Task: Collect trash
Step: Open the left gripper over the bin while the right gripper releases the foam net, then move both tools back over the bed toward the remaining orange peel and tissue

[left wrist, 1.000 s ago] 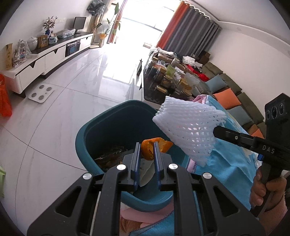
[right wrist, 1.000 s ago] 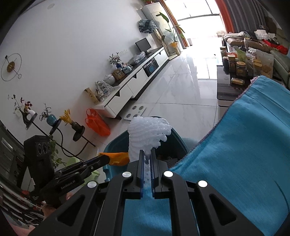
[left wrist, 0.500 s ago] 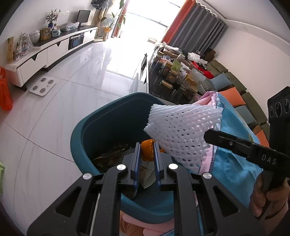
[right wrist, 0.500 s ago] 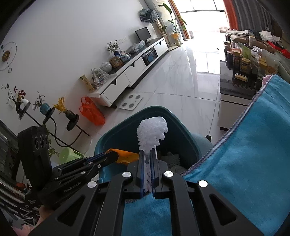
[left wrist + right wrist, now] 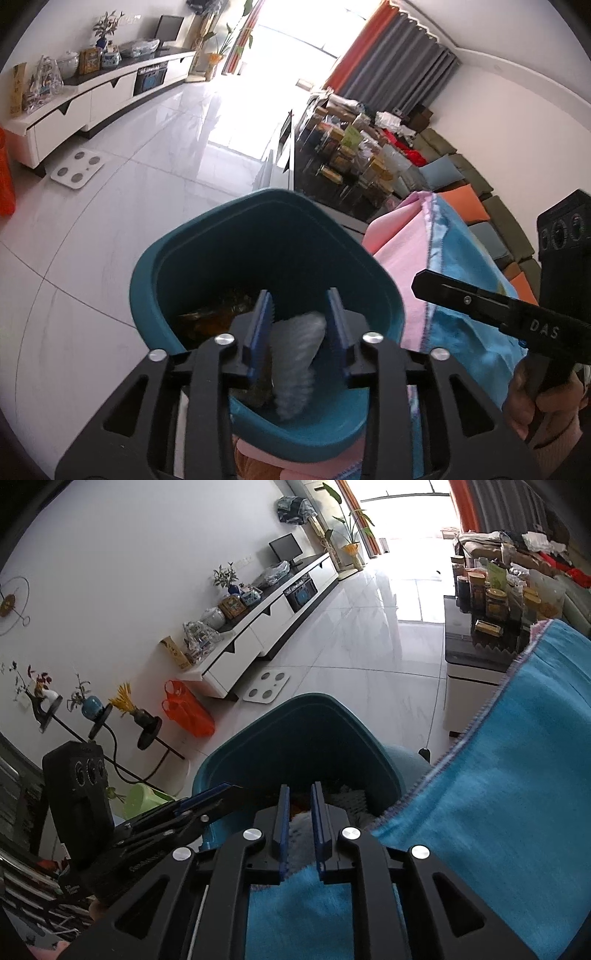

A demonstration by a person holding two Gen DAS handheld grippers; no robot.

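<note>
Blown-out window point(image 5: 280, 48) glare; fisheye edges bend, foreground blurs.

On my right gripper point(image 5: 419, 282), seen from the left wrist, I read pale letters "DAS" along the side of its black finger arm. My left gripper point(image 5: 221, 788) carries a line of small pale print on its arm too (blurred, perhaps a maker's name), which I cannot make out.

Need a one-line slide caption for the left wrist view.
Left gripper opening over the teal trash bin, white foam fruit net blurred inside the bin; right gripper alongside.
</note>
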